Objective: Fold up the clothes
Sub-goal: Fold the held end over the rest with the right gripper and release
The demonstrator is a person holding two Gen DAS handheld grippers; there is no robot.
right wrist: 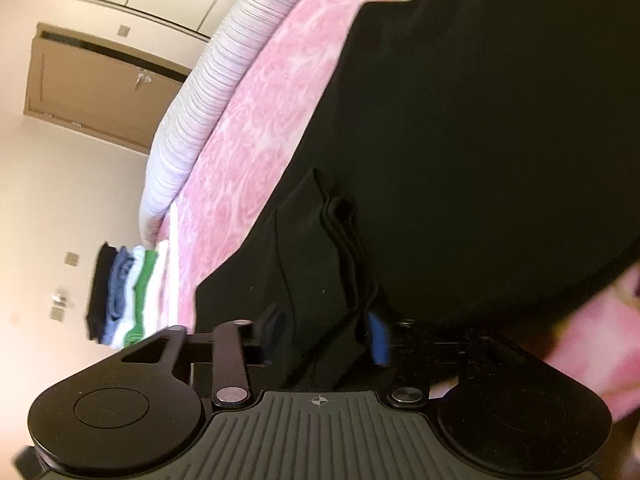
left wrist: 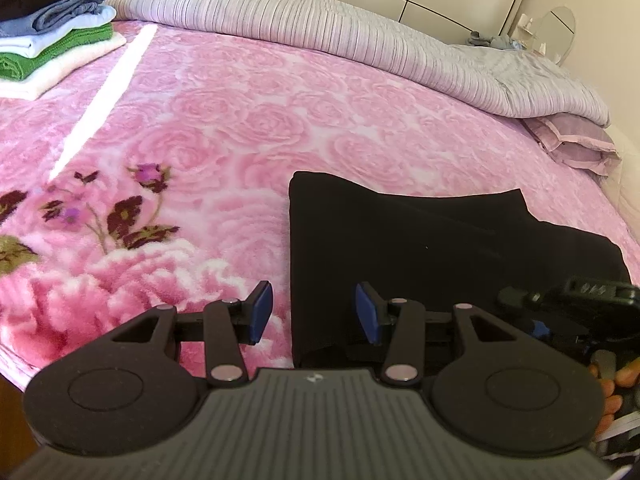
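A black garment [left wrist: 420, 240] lies folded on the pink floral blanket [left wrist: 240, 120] of a bed. My left gripper [left wrist: 315, 312] is open and hovers over the garment's near left edge, which runs between its blue pads [left wrist: 262, 312] without touching them. In the right wrist view, the black garment [right wrist: 480, 140] fills most of the picture. A bunched fold of it fills the gap between the pads of my right gripper [right wrist: 324, 336], which is shut on the cloth. The right gripper [left wrist: 568, 296] also shows at the garment's near right corner.
A stack of folded clothes [left wrist: 56, 36], black, blue, green and white, sits at the blanket's far left corner [right wrist: 124, 300]. A grey striped quilt [left wrist: 320, 20] lies rolled along the far side, with a pillow [left wrist: 572, 140] at the right. A door [right wrist: 100, 80] stands beyond.
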